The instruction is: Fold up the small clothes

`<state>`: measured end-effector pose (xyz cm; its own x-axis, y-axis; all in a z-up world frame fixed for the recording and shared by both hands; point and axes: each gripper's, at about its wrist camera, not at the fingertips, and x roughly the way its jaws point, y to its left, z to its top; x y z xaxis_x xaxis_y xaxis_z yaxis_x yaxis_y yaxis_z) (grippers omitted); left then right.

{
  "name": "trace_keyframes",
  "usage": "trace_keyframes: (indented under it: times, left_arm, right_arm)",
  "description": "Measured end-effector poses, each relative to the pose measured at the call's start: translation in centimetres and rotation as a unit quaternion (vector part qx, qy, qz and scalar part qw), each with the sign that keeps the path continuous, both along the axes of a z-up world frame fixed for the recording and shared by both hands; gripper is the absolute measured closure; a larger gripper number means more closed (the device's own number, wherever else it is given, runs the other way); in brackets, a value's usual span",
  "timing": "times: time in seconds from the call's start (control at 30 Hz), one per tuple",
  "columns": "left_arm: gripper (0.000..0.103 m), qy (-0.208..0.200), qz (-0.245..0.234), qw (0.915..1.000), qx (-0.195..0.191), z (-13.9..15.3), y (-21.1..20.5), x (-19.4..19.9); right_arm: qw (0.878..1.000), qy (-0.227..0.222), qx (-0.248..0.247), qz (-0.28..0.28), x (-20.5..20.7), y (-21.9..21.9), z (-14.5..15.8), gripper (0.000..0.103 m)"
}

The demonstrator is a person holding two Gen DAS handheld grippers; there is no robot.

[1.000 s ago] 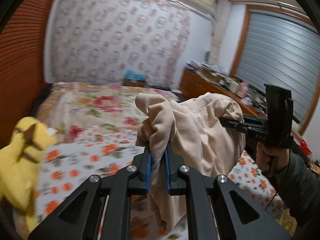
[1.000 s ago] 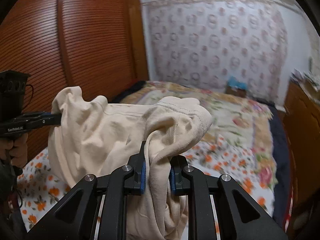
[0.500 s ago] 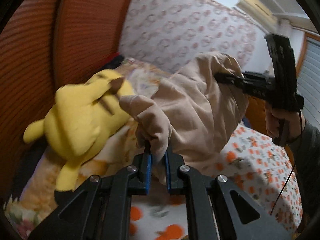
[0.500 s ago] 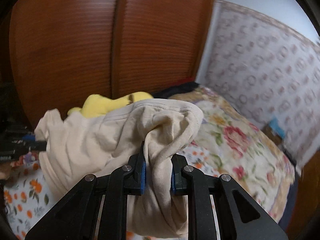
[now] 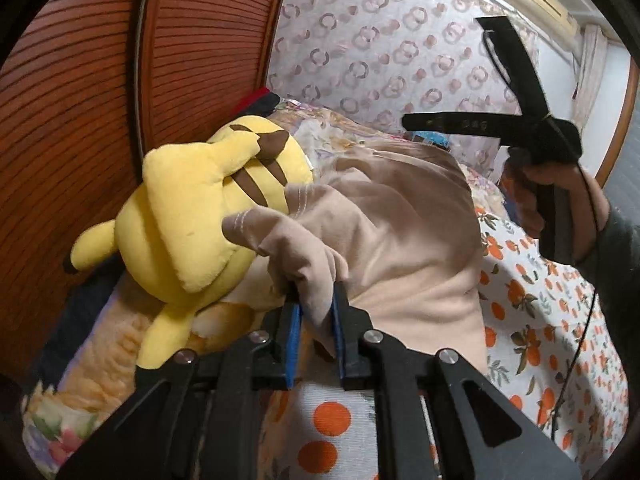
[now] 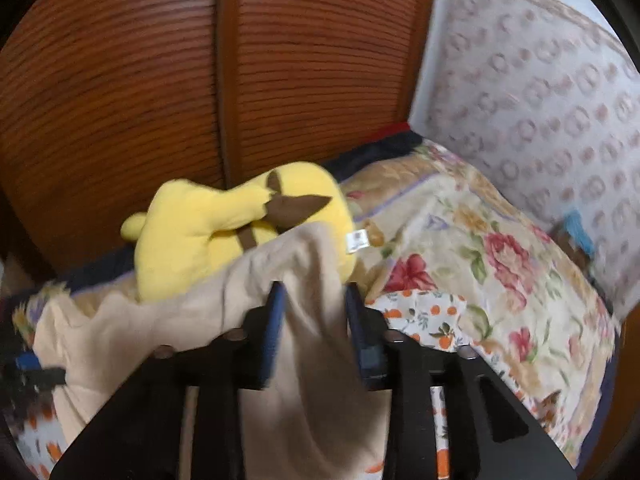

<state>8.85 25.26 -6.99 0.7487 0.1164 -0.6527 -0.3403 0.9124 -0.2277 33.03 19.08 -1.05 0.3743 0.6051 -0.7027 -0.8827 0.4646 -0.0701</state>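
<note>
A beige garment [image 5: 404, 240] hangs between my two grippers above the bed. My left gripper [image 5: 316, 312] is shut on one bunched corner of it. In the left wrist view the right gripper [image 5: 416, 123] is above the cloth's far edge, apart from it. In the right wrist view the right gripper [image 6: 314, 300] has its jaws spread wider, with the beige garment [image 6: 280, 340] lying loose between them. The cloth sags toward the left gripper [image 6: 36, 372].
A yellow plush toy [image 5: 200, 216] lies on the bed against the brown slatted wardrobe [image 5: 80, 100]; it also shows in the right wrist view [image 6: 224, 232]. The bed has an orange-print sheet [image 5: 540, 340] and a floral quilt [image 6: 500, 264]. A patterned curtain [image 5: 400, 40] hangs behind.
Both grippers swung left toward the wardrobe and plush toy. The right gripper's jaws have opened and the garment corner has slipped from its grip. The cloth has dropped lower.
</note>
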Motion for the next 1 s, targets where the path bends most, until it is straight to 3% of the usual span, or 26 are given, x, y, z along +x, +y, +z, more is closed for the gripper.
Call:
trace_keyframes:
  times: [0.1,0.27,0.47,0.8,1.0]
  left_arm:
    - [0.08,-0.002,0.0,0.9999,0.016,0.8,-0.3,-0.4]
    - [0.073,-0.016,-0.003,0.9982,0.058,2.5,-1.2,-1.4]
    - [0.072,-0.036,-0.011,0.9963,0.078,4.7,-2.8,-1.9]
    - [0.072,-0.059,-0.073,0.9896,0.109,7.9,-9.6,-1.9]
    - [0.072,-0.065,-0.113,0.9843,0.119,9.1,-14.5,-1.8]
  right_arm:
    - [1.0,0.014,0.014,-0.011,0.1,-1.4,0.6,0.061]
    - [0.999,0.015,0.039,-0.032,-1.8,-5.5,1.5,0.061]
    - [0.996,0.01,0.058,-0.062,-5.9,-11.6,2.2,0.061]
    - [0.988,-0.013,0.091,-0.128,-12.3,-21.5,4.4,0.059]
    - [0.977,-0.027,0.111,-0.179,-15.8,-27.6,5.4,0.049]
